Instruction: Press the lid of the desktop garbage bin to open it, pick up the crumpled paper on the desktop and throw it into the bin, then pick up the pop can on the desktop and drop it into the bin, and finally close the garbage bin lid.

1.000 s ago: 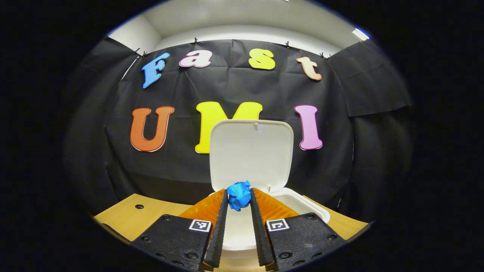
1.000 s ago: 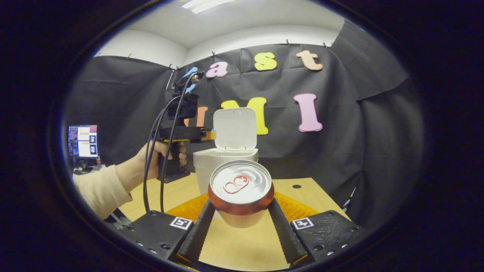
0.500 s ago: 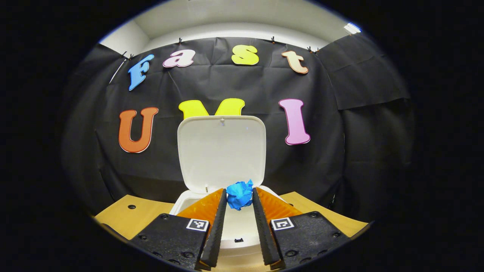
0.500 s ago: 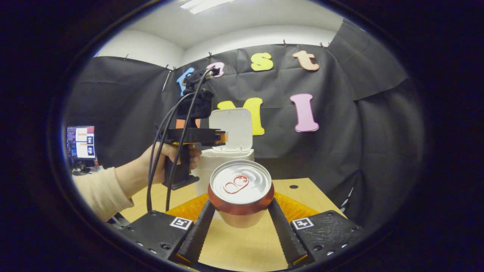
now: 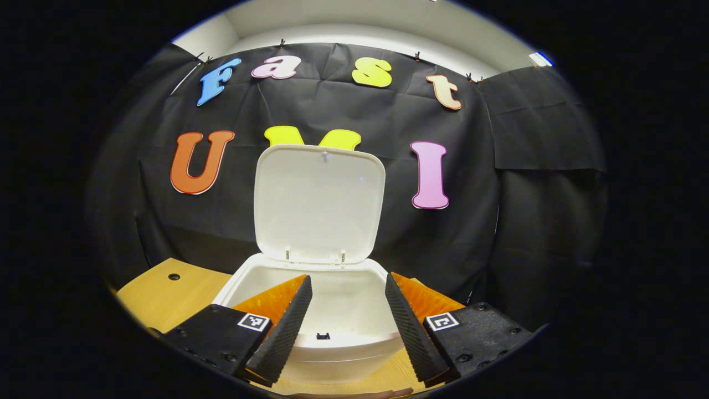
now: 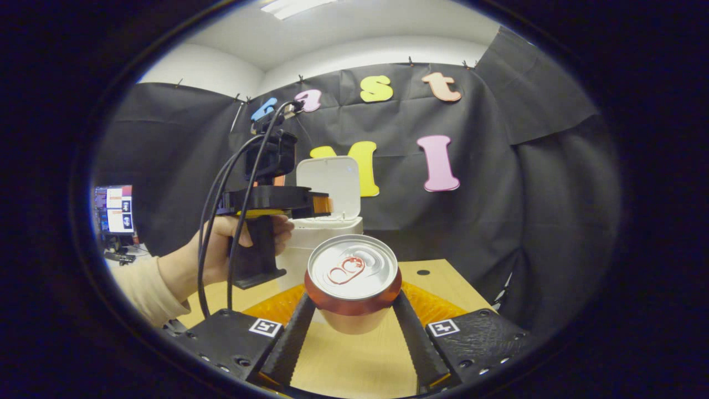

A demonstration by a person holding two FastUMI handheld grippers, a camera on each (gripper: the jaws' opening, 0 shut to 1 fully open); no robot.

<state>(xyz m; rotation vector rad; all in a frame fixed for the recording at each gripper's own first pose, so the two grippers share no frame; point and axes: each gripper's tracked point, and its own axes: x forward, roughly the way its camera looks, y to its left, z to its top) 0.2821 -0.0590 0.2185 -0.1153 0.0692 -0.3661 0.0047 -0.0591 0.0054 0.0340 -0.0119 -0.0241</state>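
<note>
Since a moment ago the left gripper (image 5: 346,310) has released the blue paper and stands spread above the open bin (image 5: 332,310) on the wooden table (image 5: 160,285); the right gripper (image 6: 352,324) grasps the pop can (image 6: 353,280).

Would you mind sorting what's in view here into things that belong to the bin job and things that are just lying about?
Belong to the job:
- garbage bin, lid standing open
- pop can, held in the right gripper
- left gripper, open over the bin

Just lying about:
- monitor at the far left
- wooden table with holes in its top
</note>
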